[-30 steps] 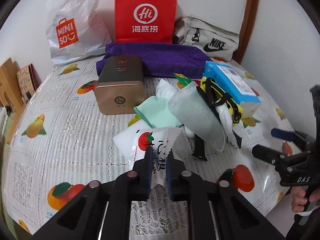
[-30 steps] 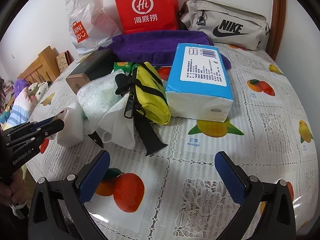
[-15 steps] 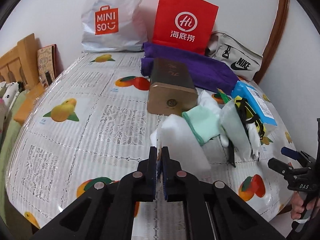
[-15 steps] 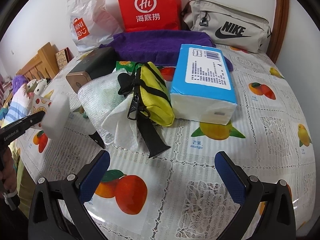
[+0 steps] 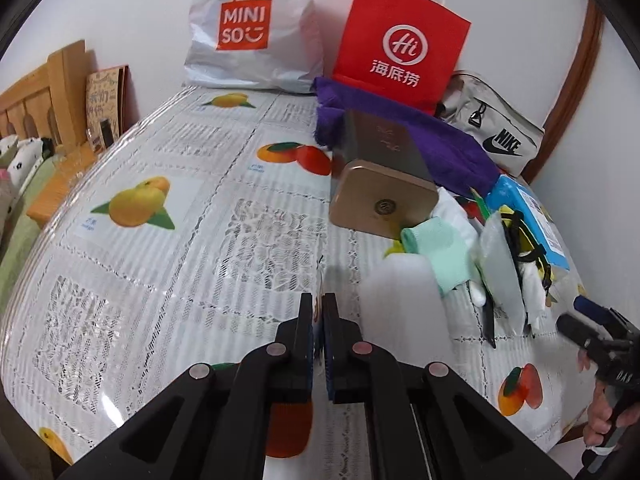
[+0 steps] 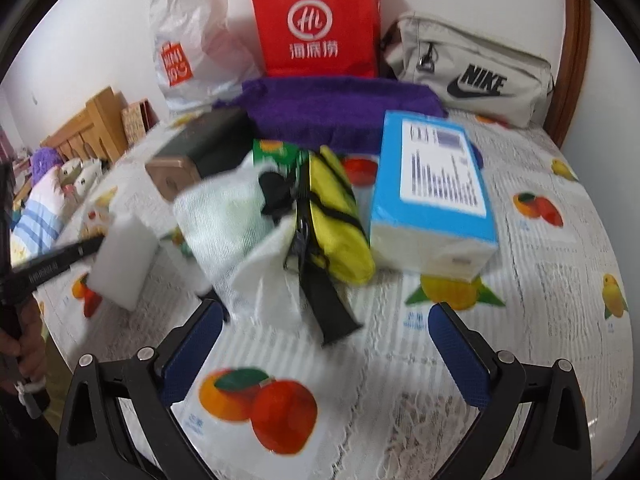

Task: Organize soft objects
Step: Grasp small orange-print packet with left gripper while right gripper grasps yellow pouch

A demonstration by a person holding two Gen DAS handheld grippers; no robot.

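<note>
Your left gripper point(image 5: 319, 308) has its fingers pinched tight on the thin edge of the white pack point(image 5: 400, 300). The pack hangs in the air over the table point(image 5: 168, 280), just left of the messy pile. In the right view the same pack point(image 6: 124, 264) sticks out from the black fingers.

Your right gripper point(image 6: 324, 344) has its fingers spread wide, with nothing between them. It waits in front of the yellow pouch point(image 6: 336, 220) and the blue tissue pack point(image 6: 432, 200).

It looks like you are carrying the pack away from the pile. Next, I think you need a bare spot on the left to set it down flat, then let go.
</note>
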